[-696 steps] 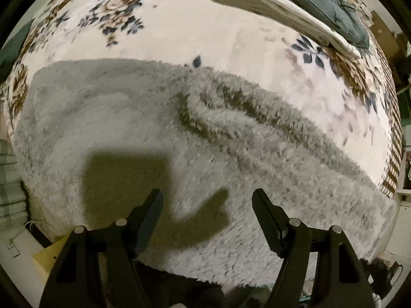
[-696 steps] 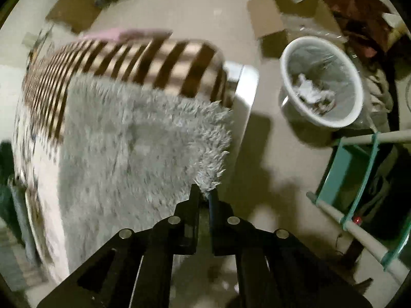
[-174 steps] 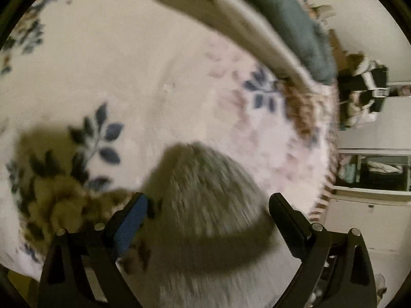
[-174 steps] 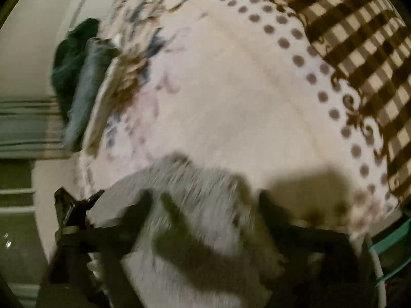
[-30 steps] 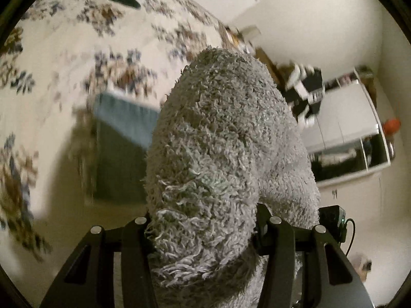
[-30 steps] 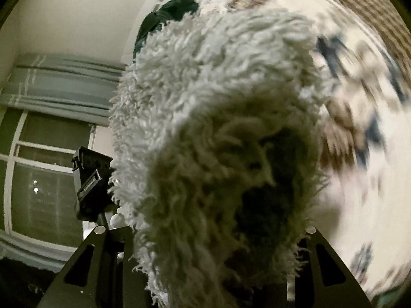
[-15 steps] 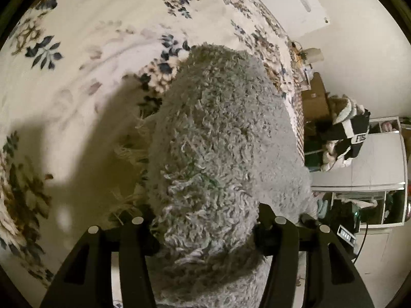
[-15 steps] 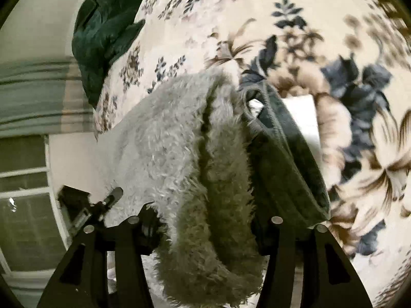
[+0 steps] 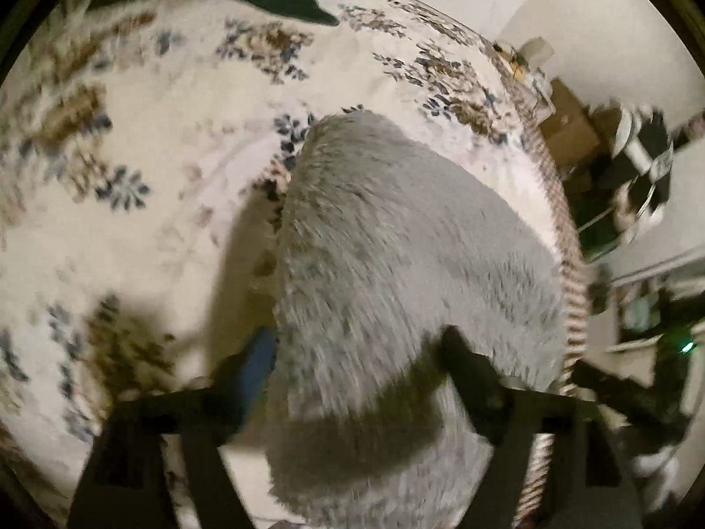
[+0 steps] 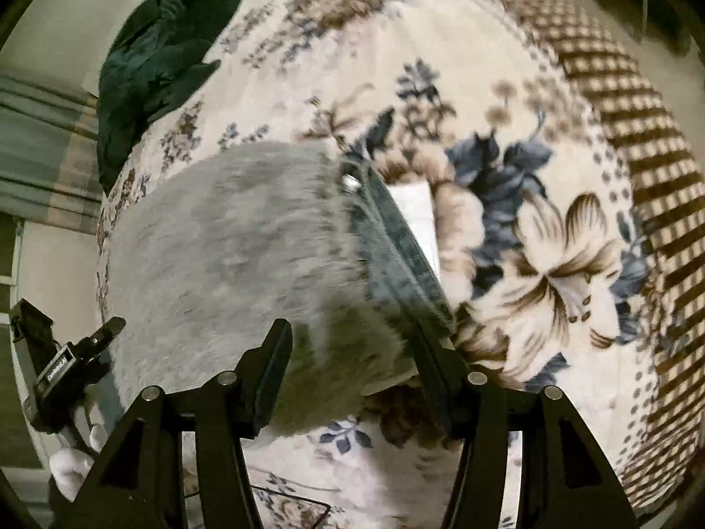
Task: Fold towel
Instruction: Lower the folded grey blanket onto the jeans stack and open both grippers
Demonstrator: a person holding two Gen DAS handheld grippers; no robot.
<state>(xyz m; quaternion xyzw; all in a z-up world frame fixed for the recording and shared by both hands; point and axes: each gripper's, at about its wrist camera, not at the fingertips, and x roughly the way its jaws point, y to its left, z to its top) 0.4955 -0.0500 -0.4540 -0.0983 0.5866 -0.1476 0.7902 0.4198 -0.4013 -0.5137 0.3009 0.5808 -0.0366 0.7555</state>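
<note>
Two grippers in view, one per wrist cam, both angled down at the bed. We see the grey shaggy towel (image 9: pixel 396 273) lying folded into a thick bundle on the floral blanket (image 9: pixel 145 238) that covers the bed.

Left gripper (image 9: pixel 357 361): jaws wide and opening. The towel's near end sits between them. The left blue-padded finger (image 9: pixel 257 363) is just beside the pile at the towel's left edge, contact unclear due to blur. The right finger (image 9: pixel 467 370) lies over the towel's near right part. We see no squeeze on the pile.

Right gripper (image 10: pixel 352 352): jaws fairly wide and opening. The towel's (image 10: pixel 229 255) near corner lies between them, pads not pressing it. Along the towel's right edge runs a dark blue-green cloth (image 10: pixel 396 255), w/ a white folded piece (image 10: pixel 416 216) showing just beyond it; the towel lies partly over that cloth.

Far left in the right cam, a dark green garment (image 10: pixel 150 57) is heaped at the bed's far end. A checked brown border (image 10: pixel 625 101) edges the blanket at far right. Near left, the other gripper's body (image 10: pixel 57 370) and a white-gloved hand (image 10: pixel 70 471) show.
</note>
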